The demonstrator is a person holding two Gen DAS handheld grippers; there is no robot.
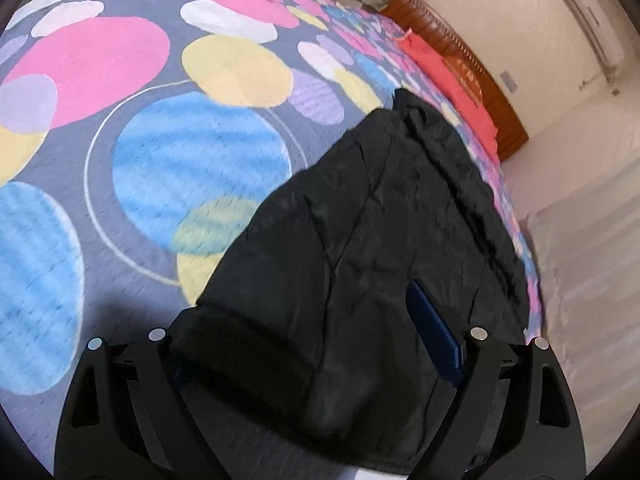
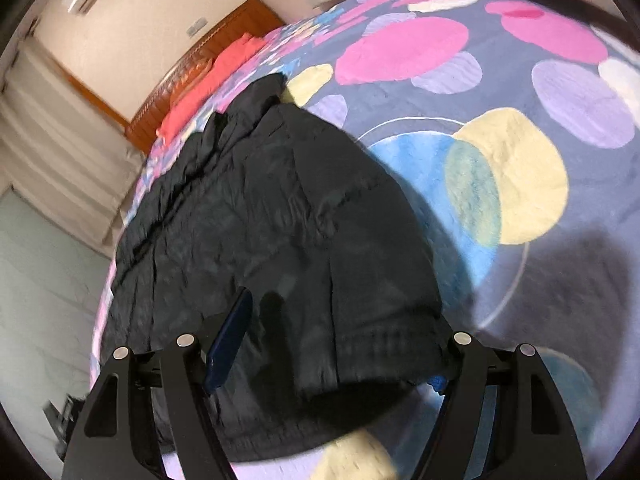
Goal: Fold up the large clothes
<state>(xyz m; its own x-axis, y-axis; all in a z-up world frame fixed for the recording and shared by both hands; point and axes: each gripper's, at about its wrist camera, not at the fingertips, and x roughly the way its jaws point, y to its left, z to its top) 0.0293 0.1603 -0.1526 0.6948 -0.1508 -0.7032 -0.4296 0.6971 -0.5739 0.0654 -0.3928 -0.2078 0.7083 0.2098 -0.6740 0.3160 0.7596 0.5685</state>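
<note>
A black puffer jacket [image 1: 384,216] lies spread near one edge of the bed, whose cover [image 1: 192,160] has large coloured circles. In the left wrist view, my left gripper [image 1: 296,320] has a thick fold of the jacket's near end filling the gap between its wide-set fingers. The blue pad [image 1: 436,332] on the right finger shows, while cloth hides the left one. In the right wrist view, the jacket [image 2: 256,208] runs away from my right gripper [image 2: 344,328], which clasps another bulky fold of the near end, raised off the cover. Its left blue pad [image 2: 232,340] is visible.
A wooden headboard [image 1: 460,60] and a red pillow [image 1: 452,92] are at the far end of the bed. The bed's edge runs right beside the jacket, with pale floor [image 1: 592,240] beyond it. An air conditioner [image 1: 588,16] hangs on the wall.
</note>
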